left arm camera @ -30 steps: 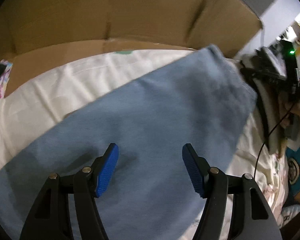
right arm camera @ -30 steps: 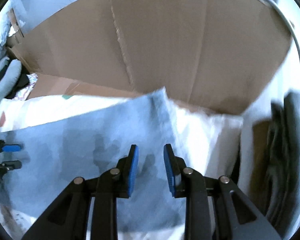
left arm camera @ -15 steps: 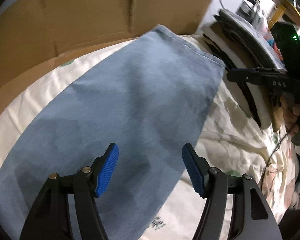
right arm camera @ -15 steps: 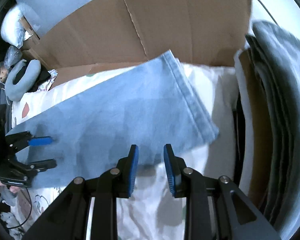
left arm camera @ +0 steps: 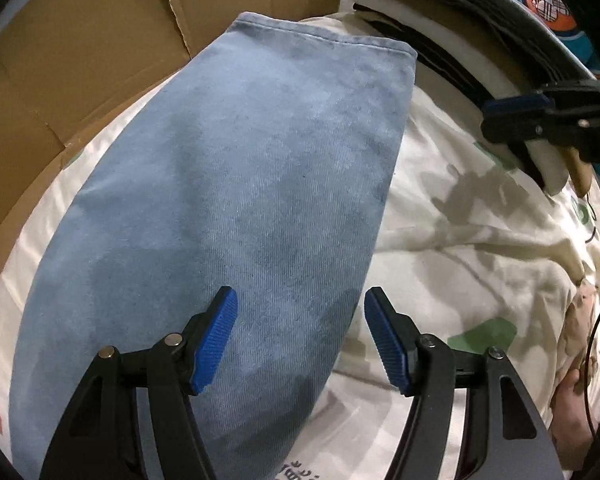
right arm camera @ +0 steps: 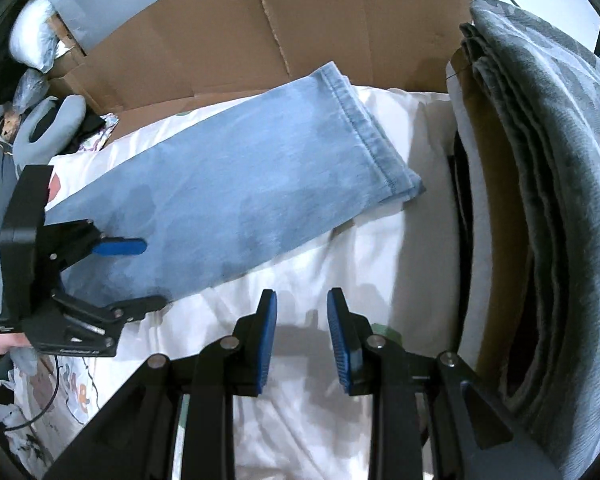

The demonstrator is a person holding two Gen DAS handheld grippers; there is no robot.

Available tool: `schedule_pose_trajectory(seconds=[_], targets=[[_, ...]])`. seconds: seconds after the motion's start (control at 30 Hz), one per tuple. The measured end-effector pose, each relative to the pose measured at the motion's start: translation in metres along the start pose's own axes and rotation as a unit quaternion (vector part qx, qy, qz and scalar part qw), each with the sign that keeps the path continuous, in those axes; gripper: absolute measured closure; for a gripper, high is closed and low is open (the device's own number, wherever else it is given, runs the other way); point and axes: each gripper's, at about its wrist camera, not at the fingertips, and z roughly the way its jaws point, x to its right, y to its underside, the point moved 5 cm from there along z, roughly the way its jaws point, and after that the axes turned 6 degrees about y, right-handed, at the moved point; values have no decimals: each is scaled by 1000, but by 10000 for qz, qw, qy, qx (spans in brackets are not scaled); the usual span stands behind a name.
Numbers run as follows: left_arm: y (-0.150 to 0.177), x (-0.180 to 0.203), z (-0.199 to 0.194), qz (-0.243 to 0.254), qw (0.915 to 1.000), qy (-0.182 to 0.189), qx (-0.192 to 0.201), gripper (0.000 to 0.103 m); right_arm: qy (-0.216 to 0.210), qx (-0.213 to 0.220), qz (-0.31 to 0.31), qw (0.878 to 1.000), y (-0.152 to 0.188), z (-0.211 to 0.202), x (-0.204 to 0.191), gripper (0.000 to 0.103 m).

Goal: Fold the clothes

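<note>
Right tool (right arm camera: 300, 336) has pulled back off the jeans leg (left arm camera: 236, 184), jaws narrow, empty; left tool (left arm camera: 300, 340) wide above it on the bed (left arm camera: 480, 240).

Faded blue denim jeans (left arm camera: 236, 184), matt twill weave; creased printed cotton bedsheet (left arm camera: 480, 240); brown corrugated cardboard (right arm camera: 300, 32); ribbed blue pads (left arm camera: 216, 344) on matt black plastic.

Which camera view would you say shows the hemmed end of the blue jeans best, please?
The right wrist view: the blue jeans show the stitched hem and layered corner side-on. The left wrist view looks along the leg, so the hem is a thin far edge.
</note>
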Motion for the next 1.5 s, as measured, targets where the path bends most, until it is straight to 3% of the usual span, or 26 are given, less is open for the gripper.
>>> schedule_pose_trajectory(seconds=[0.13, 0.37, 0.53, 0.83, 1.0, 1.17, 1.3, 1.37, 1.4, 1.5], targets=[[4, 7, 7, 147, 9998, -105, -48, 36, -85, -40, -19, 10000, 0, 6, -3, 79], [10, 18, 17, 595, 9959, -647, -224, 36, -169, -53, -27, 9998, -5, 17, -2, 79], [13, 14, 14, 534, 9958, -727, -179, 36, -481, -105, 631, 9968, -9, 30, 7, 76], [34, 0, 3, 392, 9959, -796, -192, 36, -415, -161, 1042, 9936, -37, 58, 16, 72], [38, -4, -4, 316, 9961, -800, -205, 36, -526, 211, 1189, 9913, -54, 46, 14, 73], [41, -4, -5, 227, 9963, -799, -228, 36, -273, 414, 1241, 9910, -66, 39, 23, 73], [45, -1, -3, 338, 9927, -1108, -345, 36, 18, 312, 1466, 9887, -70, 45, 41, 72], [48, 2, -2, 332, 9922, -1142, -368, 36, 90, 318, 1416, 9894, -74, 45, 44, 81], [49, 3, -2, 334, 9921, -1148, -379, 36, 127, 321, 1382, 9898, -76, 45, 44, 95], [53, 7, 0, 316, 9916, -1186, -415, 36, 181, 430, 1328, 9900, -82, 37, 46, 96]])
